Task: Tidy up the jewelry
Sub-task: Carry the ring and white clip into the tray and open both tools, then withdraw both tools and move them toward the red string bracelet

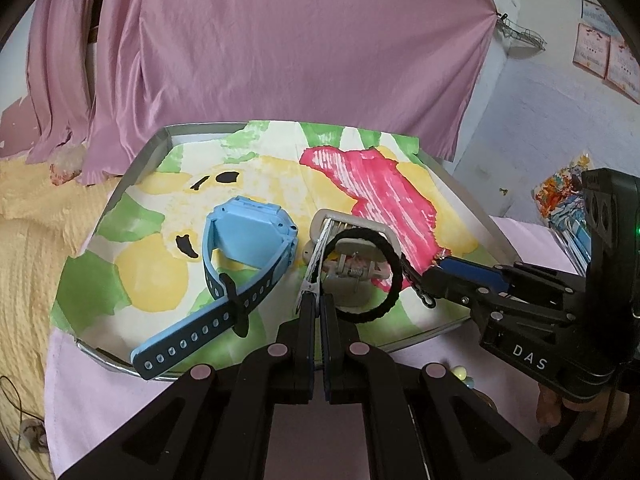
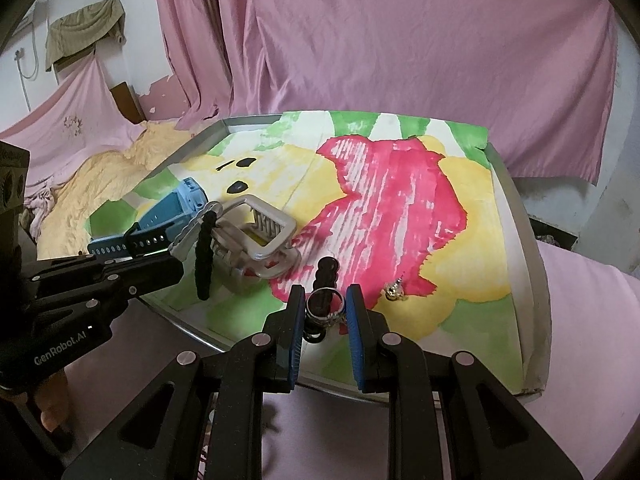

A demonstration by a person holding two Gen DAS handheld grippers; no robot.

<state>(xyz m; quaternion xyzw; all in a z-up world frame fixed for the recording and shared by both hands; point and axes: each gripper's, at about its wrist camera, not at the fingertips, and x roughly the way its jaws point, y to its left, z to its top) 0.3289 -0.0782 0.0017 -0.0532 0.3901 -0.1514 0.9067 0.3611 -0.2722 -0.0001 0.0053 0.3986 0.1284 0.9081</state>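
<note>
Sorting is partly done: watch [image 1: 240,256] and claw clip [image 2: 260,236] rest on the tray [image 1: 120,364]. Left gripper [image 1: 318,304] pinches a silver clip [image 1: 314,264], apparently threading the black hair tie [image 1: 384,300]. Right gripper [image 2: 325,304] stands spread around a ring [image 2: 326,304]; an earring [image 2: 394,291] remains loose.

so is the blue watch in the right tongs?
No. The right tongs straddle a ring; the blue watch lies on the tray, untouched.

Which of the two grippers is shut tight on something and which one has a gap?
The left gripper is shut tight on the silver clip. The right gripper stands apart, fingers either side of a silver ring.
</note>
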